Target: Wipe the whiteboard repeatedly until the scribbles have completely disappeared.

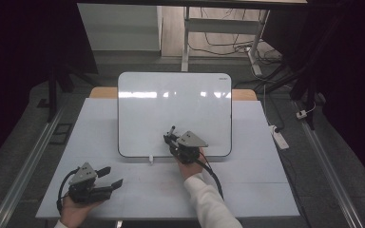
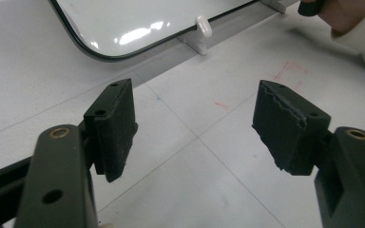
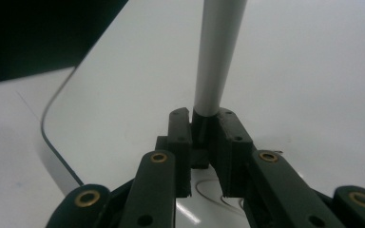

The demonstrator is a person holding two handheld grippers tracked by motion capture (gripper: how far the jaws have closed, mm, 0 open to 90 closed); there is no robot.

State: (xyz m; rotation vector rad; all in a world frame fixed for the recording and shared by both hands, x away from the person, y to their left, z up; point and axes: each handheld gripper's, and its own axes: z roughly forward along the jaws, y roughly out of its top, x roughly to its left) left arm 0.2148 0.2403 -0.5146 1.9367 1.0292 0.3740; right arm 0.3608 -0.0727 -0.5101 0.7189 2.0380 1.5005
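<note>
The left gripper [image 1: 114, 176] rests on the table [image 1: 247, 190] with jaws wide apart, holding nothing; the right gripper [image 1: 170, 140] is clamped on a marker [image 3: 217, 57], which rises from its jaws over the whiteboard [image 1: 171, 109].

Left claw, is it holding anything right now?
No, the left claw stands open in the left gripper view, with just the bare table showing between its pads.

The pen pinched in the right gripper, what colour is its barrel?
Light grey-white; the pen shows best in the right gripper view.
</note>
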